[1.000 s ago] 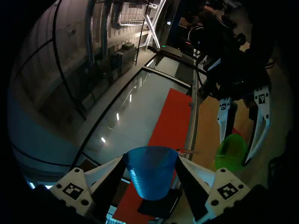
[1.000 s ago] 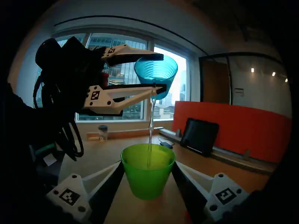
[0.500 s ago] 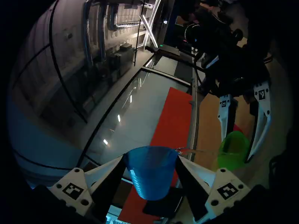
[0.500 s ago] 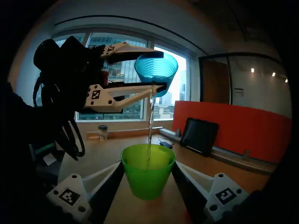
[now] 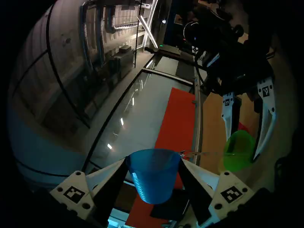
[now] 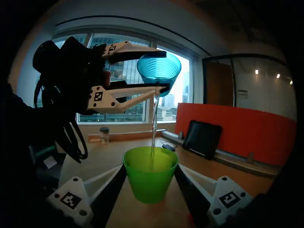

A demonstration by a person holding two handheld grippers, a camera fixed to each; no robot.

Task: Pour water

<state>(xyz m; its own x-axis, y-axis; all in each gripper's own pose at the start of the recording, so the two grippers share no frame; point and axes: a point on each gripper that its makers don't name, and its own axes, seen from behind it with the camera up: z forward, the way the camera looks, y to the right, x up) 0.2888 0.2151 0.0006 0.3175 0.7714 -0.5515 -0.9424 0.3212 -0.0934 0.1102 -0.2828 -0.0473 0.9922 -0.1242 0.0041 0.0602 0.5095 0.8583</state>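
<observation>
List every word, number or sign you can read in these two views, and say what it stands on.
No text is readable.
Square markers on the left gripper and right gripper: coded patterns, no letters.
Wall sign: too small to read.
Jar: any label too blurred to read.

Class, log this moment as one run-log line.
pouring | left tool shut on tilted blue cup | water falling into green cup | right tool holds green cup

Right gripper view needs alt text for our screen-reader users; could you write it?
A tilted blue cup, clamped in the left gripper, pours a thin stream of water into an upright green cup held by the right gripper.
</observation>
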